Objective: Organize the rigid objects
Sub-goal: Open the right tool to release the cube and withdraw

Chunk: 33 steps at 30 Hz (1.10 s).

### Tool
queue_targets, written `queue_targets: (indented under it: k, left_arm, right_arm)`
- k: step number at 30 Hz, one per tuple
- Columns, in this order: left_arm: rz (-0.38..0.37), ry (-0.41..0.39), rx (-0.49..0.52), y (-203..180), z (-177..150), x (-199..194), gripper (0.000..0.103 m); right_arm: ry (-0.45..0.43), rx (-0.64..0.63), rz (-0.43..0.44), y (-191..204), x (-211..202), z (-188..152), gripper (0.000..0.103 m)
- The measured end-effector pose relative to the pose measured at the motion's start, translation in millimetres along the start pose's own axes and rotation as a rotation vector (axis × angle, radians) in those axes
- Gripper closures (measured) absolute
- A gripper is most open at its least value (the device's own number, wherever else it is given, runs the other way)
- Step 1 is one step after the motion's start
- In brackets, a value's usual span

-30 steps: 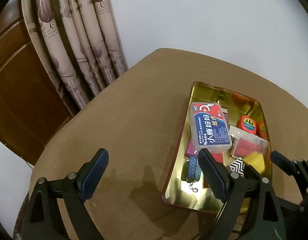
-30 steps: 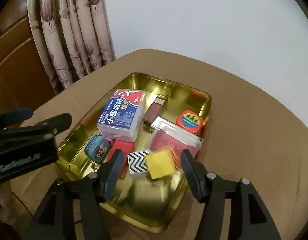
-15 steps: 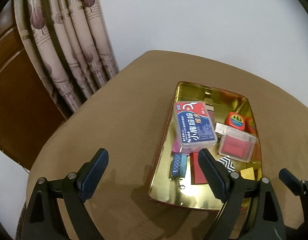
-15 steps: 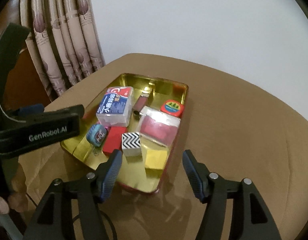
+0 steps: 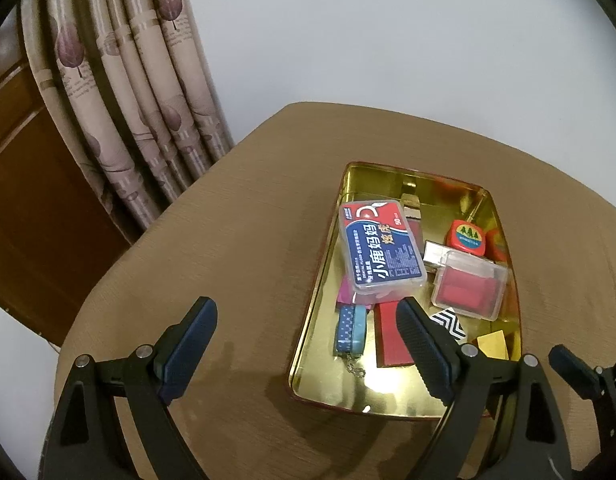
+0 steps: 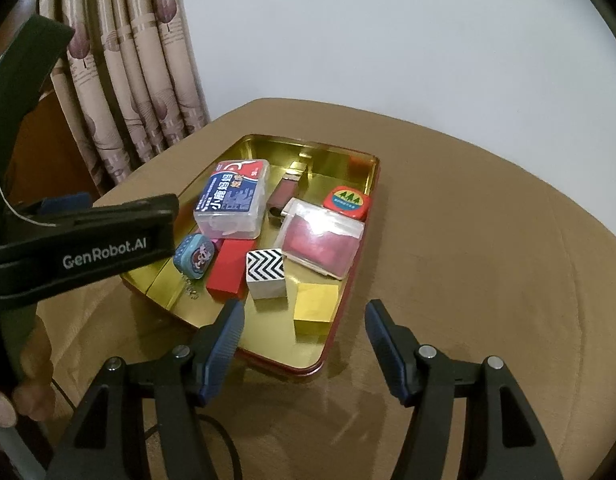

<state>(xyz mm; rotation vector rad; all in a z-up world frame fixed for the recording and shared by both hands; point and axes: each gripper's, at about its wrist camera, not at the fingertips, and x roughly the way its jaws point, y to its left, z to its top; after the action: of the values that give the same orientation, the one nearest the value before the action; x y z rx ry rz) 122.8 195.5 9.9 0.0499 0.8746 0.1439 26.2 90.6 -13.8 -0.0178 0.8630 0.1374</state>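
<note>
Brown tablecloth [image 6: 468, 240] carries the gold tin tray [image 6: 332, 332], with the yellow block [image 6: 316, 304] lying inside at its near corner beside the zigzag block [image 6: 265, 268]. Both tongs are released and empty: right gripper [image 6: 303, 336] just before that corner, left gripper [image 5: 308, 344] straddling the tray's left rim.

You can read "GenRobot.AI" on the left gripper's arm [image 6: 107, 246], and "小鹿妈妈" and "50" on the floss box [image 5: 382, 252].
</note>
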Motion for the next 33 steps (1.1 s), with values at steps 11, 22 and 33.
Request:
queue_targets:
  k: [11,22,33]
  left_arm:
    - [-0.007,-0.001,0.007,2.4,-2.0,-1.2,0.014]
    - [-0.007,0.000,0.014,1.7,-2.1,-2.8,0.014]
    - [-0.008,0.006,0.036,2.2,-2.5,-0.9,0.014]
  right_arm:
    - [0.013,-0.016,0.012,5.2,4.8,-3.8,0.039]
    - [0.014,-0.019,0.009,7.4,5.1,-4.9,0.039]
    - [0.029,-0.014,0.019,7.2,7.7,-9.2,0.039]
